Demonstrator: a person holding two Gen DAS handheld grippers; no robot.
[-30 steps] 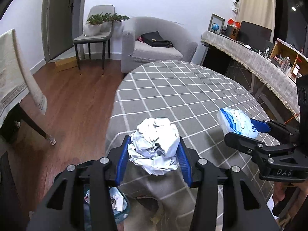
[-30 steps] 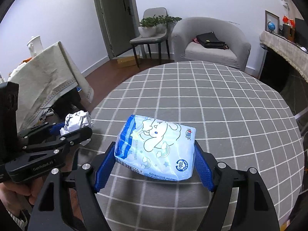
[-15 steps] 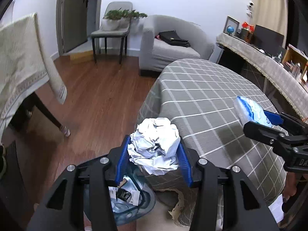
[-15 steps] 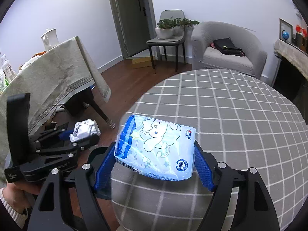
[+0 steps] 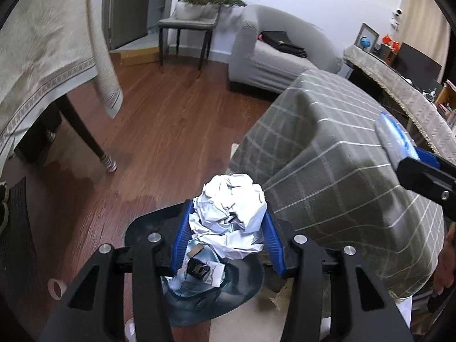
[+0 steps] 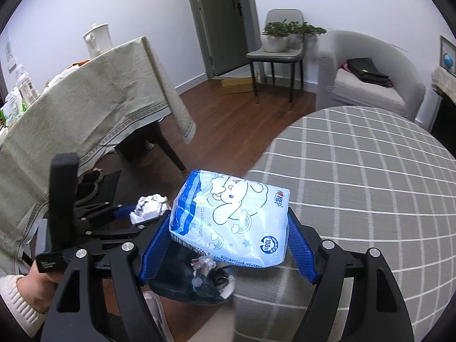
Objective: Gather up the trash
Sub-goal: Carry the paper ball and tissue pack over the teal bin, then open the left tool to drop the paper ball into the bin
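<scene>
My left gripper (image 5: 226, 239) is shut on a crumpled white paper ball (image 5: 230, 216) and holds it above a dark blue trash bin (image 5: 245, 287) on the floor with litter inside. My right gripper (image 6: 228, 239) is shut on a light blue tissue pack (image 6: 230, 216) with a cartoon dog, held over the round table's left edge, partly above the bin (image 6: 176, 282). The left gripper (image 6: 125, 216) with the paper ball (image 6: 149, 203) shows at left in the right wrist view. The tissue pack (image 5: 394, 139) and right gripper show at the right edge of the left wrist view.
The round table (image 6: 370, 176) has a grey checked cloth that hangs down beside the bin (image 5: 327, 171). A second table with a beige cloth (image 6: 85, 99) stands to the left, its leg (image 5: 85, 136) on the wooden floor. A grey armchair (image 5: 273, 54) and a chair with plants (image 6: 279, 45) stand behind.
Both grippers have moved left off the round table toward the floor bin, each still holding its item. The left gripper now hangs over the bin.
</scene>
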